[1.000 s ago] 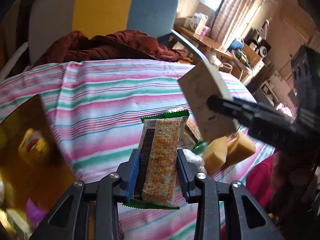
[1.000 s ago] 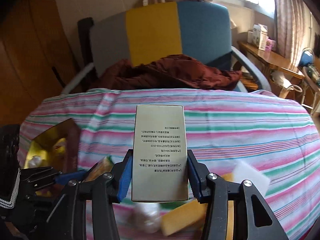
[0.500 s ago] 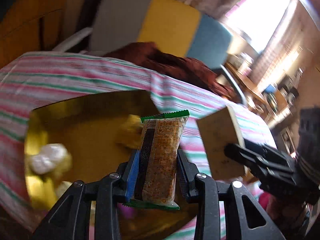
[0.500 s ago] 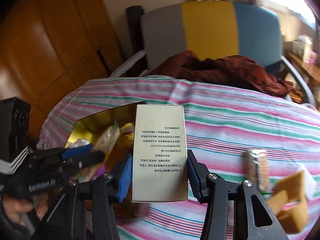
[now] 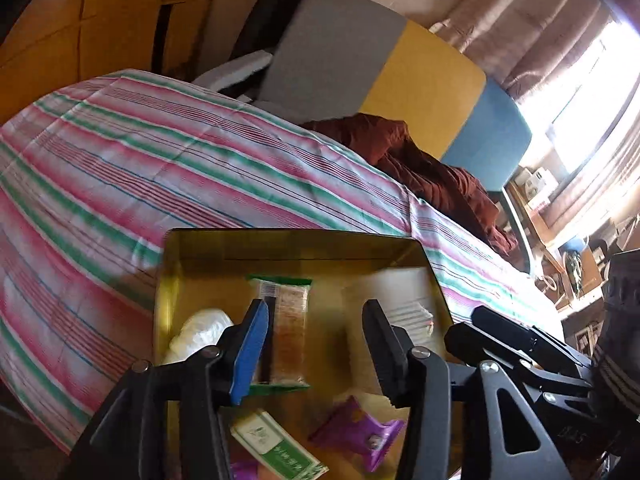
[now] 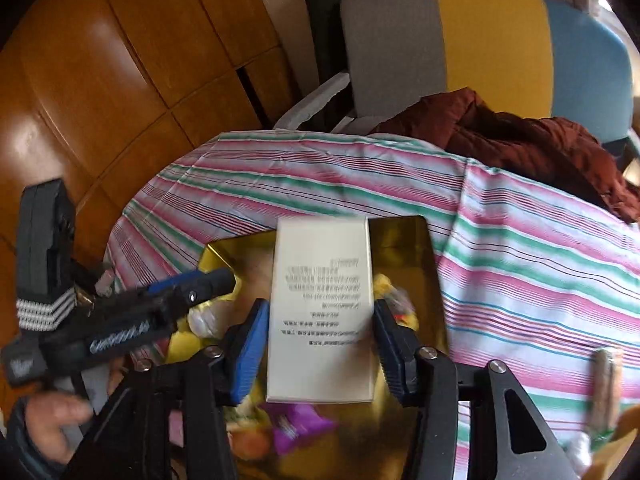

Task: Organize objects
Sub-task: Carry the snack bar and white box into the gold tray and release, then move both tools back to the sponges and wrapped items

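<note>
A gold tin (image 5: 280, 236) lies on the striped tablecloth (image 5: 120, 168), with both grippers above it. My left gripper (image 5: 315, 308) has its jaws opening. The green-edged cracker packet (image 5: 286, 332) hangs blurred against the blue left pad, with a wide gap to the right finger. My right gripper (image 6: 318, 312) is also opening its jaws. The cream printed box (image 6: 322, 312) sits between the pads, its print smeared as it slips toward the tin (image 6: 404, 248). In the left wrist view the box (image 5: 394, 292) is a pale blur ahead of the right gripper (image 5: 480, 324).
The tin holds a white wad (image 5: 200, 330), a green-and-white carton (image 5: 276, 450) and a purple packet (image 5: 356, 436). Behind the table is a grey, yellow and blue chair (image 6: 480, 40) with a maroon garment (image 6: 520, 144). A brown packet (image 6: 606, 384) lies on the cloth at right.
Both grippers swung left from over the bare cloth to above the gold tin. The left jaws spread and the packet came loose; the box in the right gripper now looks blurred.
</note>
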Tool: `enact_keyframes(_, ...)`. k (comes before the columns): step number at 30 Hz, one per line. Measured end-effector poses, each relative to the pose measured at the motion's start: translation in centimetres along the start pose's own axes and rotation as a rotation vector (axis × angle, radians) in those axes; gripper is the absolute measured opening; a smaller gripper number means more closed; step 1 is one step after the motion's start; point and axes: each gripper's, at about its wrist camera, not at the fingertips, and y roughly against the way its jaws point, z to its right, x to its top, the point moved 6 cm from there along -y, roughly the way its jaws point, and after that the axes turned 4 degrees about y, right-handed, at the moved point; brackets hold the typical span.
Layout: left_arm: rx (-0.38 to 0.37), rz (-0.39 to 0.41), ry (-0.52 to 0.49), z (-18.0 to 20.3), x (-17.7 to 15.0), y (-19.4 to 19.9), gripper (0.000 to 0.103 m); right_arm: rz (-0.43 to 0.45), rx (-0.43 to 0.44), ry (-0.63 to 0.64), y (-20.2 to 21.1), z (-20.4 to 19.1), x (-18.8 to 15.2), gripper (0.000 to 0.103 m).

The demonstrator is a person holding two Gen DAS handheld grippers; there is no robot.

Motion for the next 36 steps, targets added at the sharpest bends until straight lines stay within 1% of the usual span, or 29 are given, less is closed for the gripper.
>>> enact_keyframes(2,0.008,0.007,0.016,-0.9,-0.2,0.7,0.050,-0.004,-0.016,0.006,-0.6,-0.5,0.2,0.072)
enact_keyframes(4,0.006,0.018,0.027,-1.6,-0.6,1.4,0.050,-0.014,-0.018,0.020,-0.9,-0.9,-0.2,0.072)
enact_keyframes(6,0.018,0.034,0.031,-2.0,-1.1,2.2,0.050,-0.029,-0.023,0.025,-0.9,-0.9,-1.1,0.076)
enact_keyframes(10,0.037,0.067,0.030,-2.4,-2.8,4.0,0.050,-0.048,-0.043,0.028,-0.5,-0.8,-3.3,0.081)
enact_keyframes(13,0.061,0.080,0.003,-2.1,-4.1,4.7,0.053,-0.038,-0.056,0.027,0.3,-0.7,-4.6,0.087)
enact_keyframes(15,0.074,0.080,-0.014,-2.0,-5.0,4.9,0.055,-0.025,-0.066,0.021,0.9,-0.7,-5.3,0.095)
enact_keyframes(19,0.118,0.091,-0.060,-1.4,-6.7,5.4,0.056,0.014,-0.103,0.040,2.4,-1.1,-6.5,0.102)
enact_keyframes(22,0.149,0.110,-0.086,-1.0,-7.5,5.8,0.060,0.044,-0.150,0.074,3.4,-1.5,-7.3,0.103)
enact_keyframes(26,0.181,0.136,-0.125,-0.2,-8.0,6.4,0.061,0.066,-0.196,0.107,4.2,-1.8,-8.1,0.103)
enact_keyframes(30,0.193,0.154,-0.161,0.5,-8.5,6.8,0.061,0.089,-0.228,0.124,5.1,-1.8,-8.8,0.103)
enact_keyframes(36,0.185,0.157,-0.208,2.0,-9.3,7.1,0.061,0.123,-0.267,0.137,6.6,-1.6,-9.4,0.103)
